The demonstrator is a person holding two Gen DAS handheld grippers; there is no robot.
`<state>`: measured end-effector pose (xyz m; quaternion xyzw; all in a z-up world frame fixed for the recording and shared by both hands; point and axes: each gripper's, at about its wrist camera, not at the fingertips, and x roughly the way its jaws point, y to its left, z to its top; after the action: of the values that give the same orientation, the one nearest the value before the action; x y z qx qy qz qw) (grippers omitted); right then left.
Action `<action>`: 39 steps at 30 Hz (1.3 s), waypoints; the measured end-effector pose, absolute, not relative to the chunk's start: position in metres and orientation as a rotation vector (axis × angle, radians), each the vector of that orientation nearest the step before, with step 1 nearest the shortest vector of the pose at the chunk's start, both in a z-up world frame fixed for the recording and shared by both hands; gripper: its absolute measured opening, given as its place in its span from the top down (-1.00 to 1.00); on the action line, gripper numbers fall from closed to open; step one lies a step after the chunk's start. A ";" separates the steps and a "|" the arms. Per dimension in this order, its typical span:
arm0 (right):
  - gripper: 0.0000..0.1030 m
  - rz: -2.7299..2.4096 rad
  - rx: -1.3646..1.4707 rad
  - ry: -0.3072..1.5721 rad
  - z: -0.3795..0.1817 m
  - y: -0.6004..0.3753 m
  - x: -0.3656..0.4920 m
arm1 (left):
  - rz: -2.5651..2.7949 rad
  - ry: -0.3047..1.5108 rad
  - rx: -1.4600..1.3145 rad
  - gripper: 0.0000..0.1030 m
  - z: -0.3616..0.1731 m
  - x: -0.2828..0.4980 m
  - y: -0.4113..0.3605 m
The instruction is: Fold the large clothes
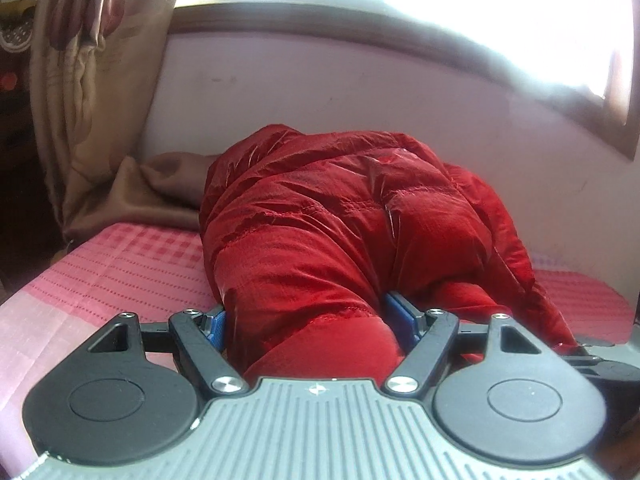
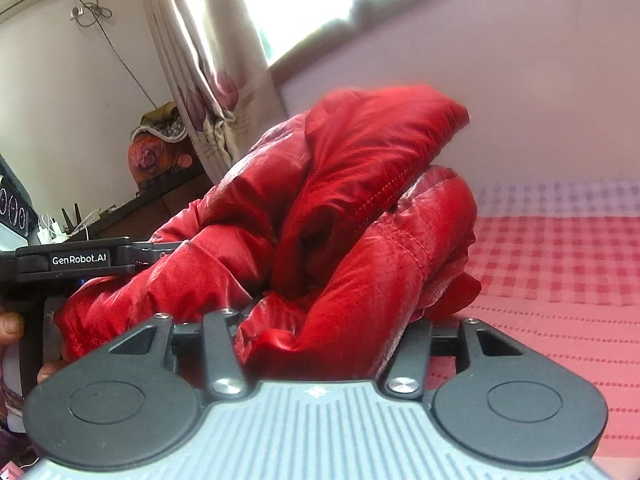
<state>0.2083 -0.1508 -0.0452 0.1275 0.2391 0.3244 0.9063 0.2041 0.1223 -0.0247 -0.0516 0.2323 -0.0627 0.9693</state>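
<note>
A puffy red quilted jacket (image 1: 320,208) lies bunched on a bed with a pink checked cover (image 1: 120,272). My left gripper (image 1: 308,320) has the jacket's near edge between its blue pads (image 1: 400,316) and is shut on a thick fold of it. In the right wrist view the jacket (image 2: 344,208) is heaped up and folded over itself. My right gripper (image 2: 320,332) is shut on a bundle of the red fabric, which hides its fingertips. The left gripper's body (image 2: 80,260) shows at the left of that view, beside the jacket.
A pale wall (image 1: 400,92) and a bright window run behind the bed. A beige flowered curtain (image 1: 88,80) hangs at the left, with a brown cloth (image 1: 160,188) under it. The pink cover (image 2: 560,280) stretches to the right of the jacket. Cluttered shelves (image 2: 160,160) stand at far left.
</note>
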 end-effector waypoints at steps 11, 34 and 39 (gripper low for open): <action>0.03 0.667 0.236 0.531 -0.068 -0.148 0.213 | -0.120 0.473 -0.104 -0.53 -0.055 0.200 0.129; -0.38 0.571 0.209 0.493 -0.071 -0.139 0.202 | 0.050 0.355 0.022 -1.00 -0.063 0.176 0.115; -0.42 0.563 0.213 0.488 -0.068 -0.139 0.198 | 0.093 0.333 0.054 -1.00 -0.060 0.165 0.108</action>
<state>0.1980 -0.1392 -0.0683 0.1036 0.2377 0.2746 0.9259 0.1652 0.1085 -0.0599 0.0271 0.1654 0.0462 0.9848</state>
